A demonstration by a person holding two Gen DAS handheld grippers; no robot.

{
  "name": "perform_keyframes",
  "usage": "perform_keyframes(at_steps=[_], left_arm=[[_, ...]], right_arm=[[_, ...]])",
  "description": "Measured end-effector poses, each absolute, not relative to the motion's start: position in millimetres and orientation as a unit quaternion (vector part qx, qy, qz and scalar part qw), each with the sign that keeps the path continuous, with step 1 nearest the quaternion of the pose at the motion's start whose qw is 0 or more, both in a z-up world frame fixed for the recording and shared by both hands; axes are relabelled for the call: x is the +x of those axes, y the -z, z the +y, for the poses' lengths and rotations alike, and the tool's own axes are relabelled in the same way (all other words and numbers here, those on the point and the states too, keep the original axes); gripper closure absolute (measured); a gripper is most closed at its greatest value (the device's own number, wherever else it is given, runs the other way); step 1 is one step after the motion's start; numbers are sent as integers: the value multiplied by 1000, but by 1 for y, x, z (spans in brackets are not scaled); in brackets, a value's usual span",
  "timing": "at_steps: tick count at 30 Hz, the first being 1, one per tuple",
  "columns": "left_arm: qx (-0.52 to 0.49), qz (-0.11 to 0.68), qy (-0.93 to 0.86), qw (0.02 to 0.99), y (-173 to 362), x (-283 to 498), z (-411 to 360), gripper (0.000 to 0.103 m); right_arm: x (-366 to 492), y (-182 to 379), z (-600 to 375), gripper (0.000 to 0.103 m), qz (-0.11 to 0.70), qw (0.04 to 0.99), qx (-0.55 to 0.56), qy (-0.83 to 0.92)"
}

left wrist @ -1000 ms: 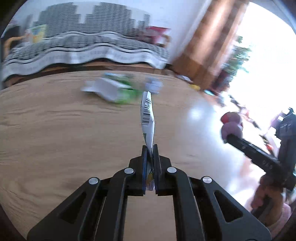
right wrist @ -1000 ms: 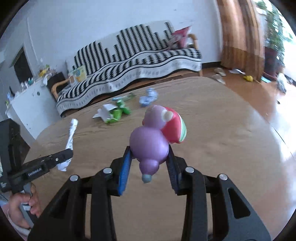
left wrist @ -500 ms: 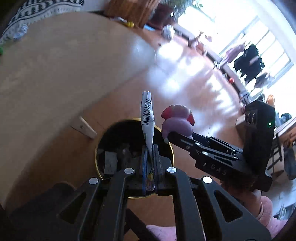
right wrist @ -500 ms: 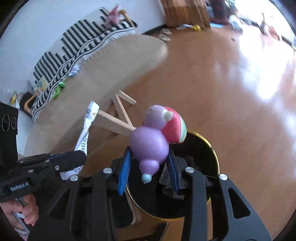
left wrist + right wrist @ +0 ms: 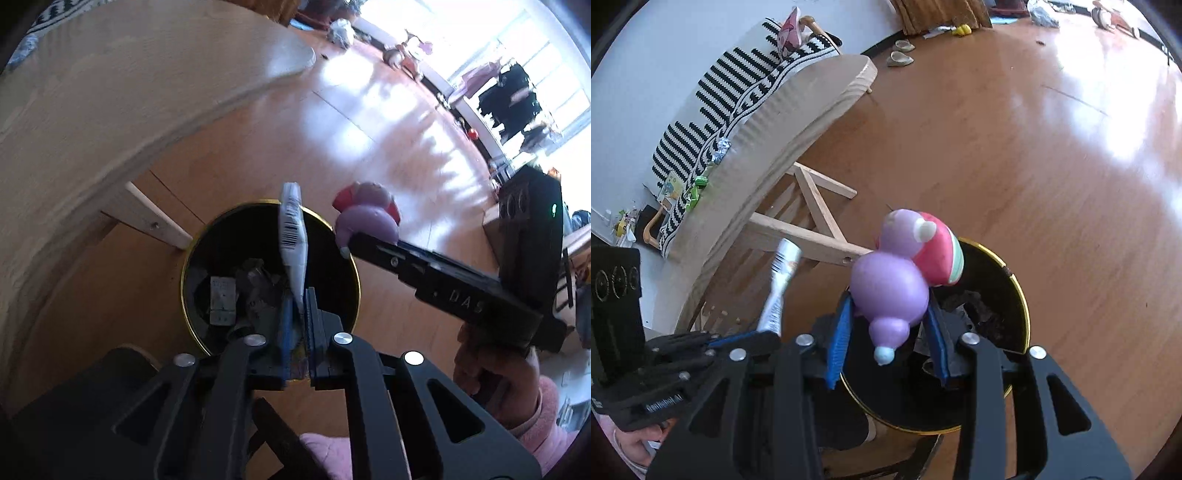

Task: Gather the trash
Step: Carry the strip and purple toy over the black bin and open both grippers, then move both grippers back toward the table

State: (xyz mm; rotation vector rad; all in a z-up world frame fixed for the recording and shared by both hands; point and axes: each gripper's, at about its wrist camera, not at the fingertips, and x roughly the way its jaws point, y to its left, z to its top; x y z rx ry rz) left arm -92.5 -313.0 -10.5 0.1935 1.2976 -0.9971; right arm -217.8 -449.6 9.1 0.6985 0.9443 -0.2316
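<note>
Room: wooden floor (image 5: 1015, 155) in sunlight, round table (image 5: 110, 92) above and left of both tongs.
Wrapper: flat barcoded wrapper (image 5: 292, 236) stands pinched in the left gripper (image 5: 297, 314), directly over the bin.
Toy: purple-and-red toy (image 5: 901, 273) is clamped in the right gripper (image 5: 890, 328), just above the bin's near rim.
Bin: black gold-rimmed bin (image 5: 354, 266) beneath both, already holding scraps.
Progress: both pieces carried, neither dropped; green and foil litter (image 5: 698, 184) waits on the table.

Your right gripper (image 5: 345, 236) shows the raised letters "DAS" on its side; the wrapper (image 5: 292, 236) you hold carries a barcode.
</note>
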Motion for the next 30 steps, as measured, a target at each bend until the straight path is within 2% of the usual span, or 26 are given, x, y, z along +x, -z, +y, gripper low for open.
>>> perform_keyframes(at_steps=[1, 2, 3, 4, 8, 16, 26, 30], left_arm=[[99, 581, 439, 678, 13, -95, -316, 79], [107, 583, 434, 678, 15, -97, -318, 62], [114, 583, 423, 684, 15, -97, -319, 17], [110, 574, 419, 695, 12, -98, -317, 5], [99, 538, 441, 712, -14, -98, -308, 6], [71, 447, 392, 801, -87, -58, -240, 6], [-7, 452, 178, 874, -93, 59, -66, 6], [-6, 452, 136, 882, -95, 117, -45, 6]], right_arm=[[-218, -8, -451, 49, 445, 822, 337, 111], [-218, -8, -455, 21, 445, 815, 351, 118], [-220, -8, -459, 6, 443, 811, 361, 123], [-222, -9, -462, 7, 437, 809, 371, 128], [-233, -18, -477, 7, 422, 810, 367, 175], [-225, -54, -464, 7, 392, 852, 263, 228], [-123, -89, -389, 7, 348, 906, 195, 144], [-81, -92, -372, 7, 359, 910, 168, 122]])
